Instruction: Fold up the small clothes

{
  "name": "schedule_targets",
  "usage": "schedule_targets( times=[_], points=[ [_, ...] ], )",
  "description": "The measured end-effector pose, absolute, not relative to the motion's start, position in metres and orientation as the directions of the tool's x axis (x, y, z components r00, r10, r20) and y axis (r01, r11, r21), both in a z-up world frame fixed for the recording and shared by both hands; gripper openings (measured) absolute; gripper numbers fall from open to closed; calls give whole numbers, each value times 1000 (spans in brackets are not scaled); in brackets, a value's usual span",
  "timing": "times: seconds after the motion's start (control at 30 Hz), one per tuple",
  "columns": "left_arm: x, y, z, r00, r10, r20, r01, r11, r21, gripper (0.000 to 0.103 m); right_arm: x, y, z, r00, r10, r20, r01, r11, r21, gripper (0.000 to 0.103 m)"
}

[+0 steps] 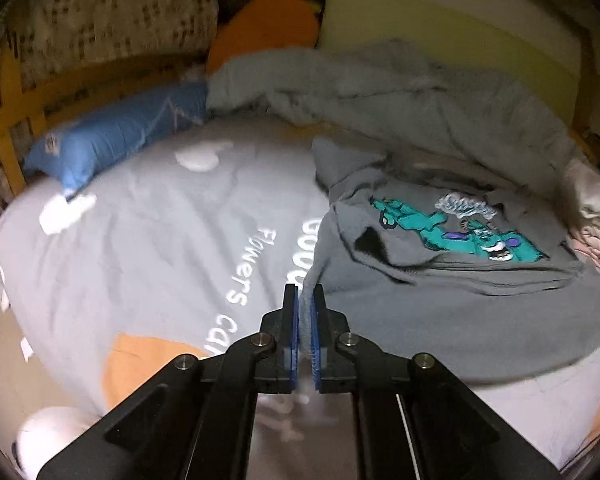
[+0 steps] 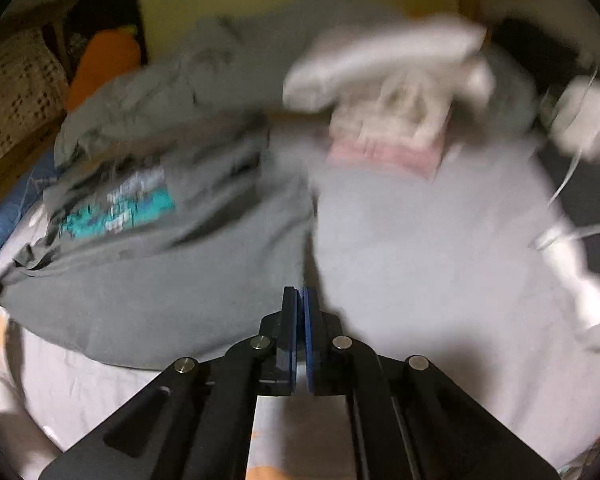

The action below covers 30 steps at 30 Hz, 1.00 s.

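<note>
A grey T-shirt (image 1: 440,280) with a teal cartoon print (image 1: 460,228) lies rumpled on the grey bed sheet (image 1: 160,240). My left gripper (image 1: 304,290) is shut on the shirt's near left edge, and grey cloth shows between its blue pads. In the blurred right wrist view the same T-shirt (image 2: 180,280) spreads out to the left. Its near right edge runs down into the tips of my right gripper (image 2: 300,292), which is shut on it.
A stack of folded pale clothes (image 2: 388,136) sits on the bed sheet (image 2: 420,260) beyond the shirt. A bunched grey blanket (image 1: 380,88), a blue pillow (image 1: 112,140) and an orange cushion (image 1: 264,28) lie at the back. A wooden rail (image 1: 12,120) runs along the left. White items with a cable (image 2: 580,120) are at the right.
</note>
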<state>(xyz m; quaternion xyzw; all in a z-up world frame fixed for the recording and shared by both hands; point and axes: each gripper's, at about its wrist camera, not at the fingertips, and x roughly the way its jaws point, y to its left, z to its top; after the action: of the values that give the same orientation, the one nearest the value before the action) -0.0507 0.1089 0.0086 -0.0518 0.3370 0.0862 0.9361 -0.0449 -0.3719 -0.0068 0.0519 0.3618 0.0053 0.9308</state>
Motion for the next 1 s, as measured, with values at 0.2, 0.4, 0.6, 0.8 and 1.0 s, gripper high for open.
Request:
schedule_targets(
  times=[0.2,0.4,0.6,0.8,1.0],
  points=[
    [-64,124,-17,637,128,-760,-213,977,-14,5,-89,-374,-9,682,55,-729,34,994,106,2],
    [-91,129,-39,573,127,-810,-243,970,-20,6,-124,-375,-44,578,50,-815,86,989,122,2],
    [-73,105,-7,689,78,-721,-121,993,-9,39,-103,-384,-27,627,-35,-778,147,986,75,12],
    [-3,90,-22,530,-242,-812,54,966,-253,40,-38,-375,6,658,185,-730,-6,971,241,48],
    [28,83,-40,468,-229,-853,68,972,-224,39,23,-328,-36,437,215,-874,-148,975,166,48]
  ],
)
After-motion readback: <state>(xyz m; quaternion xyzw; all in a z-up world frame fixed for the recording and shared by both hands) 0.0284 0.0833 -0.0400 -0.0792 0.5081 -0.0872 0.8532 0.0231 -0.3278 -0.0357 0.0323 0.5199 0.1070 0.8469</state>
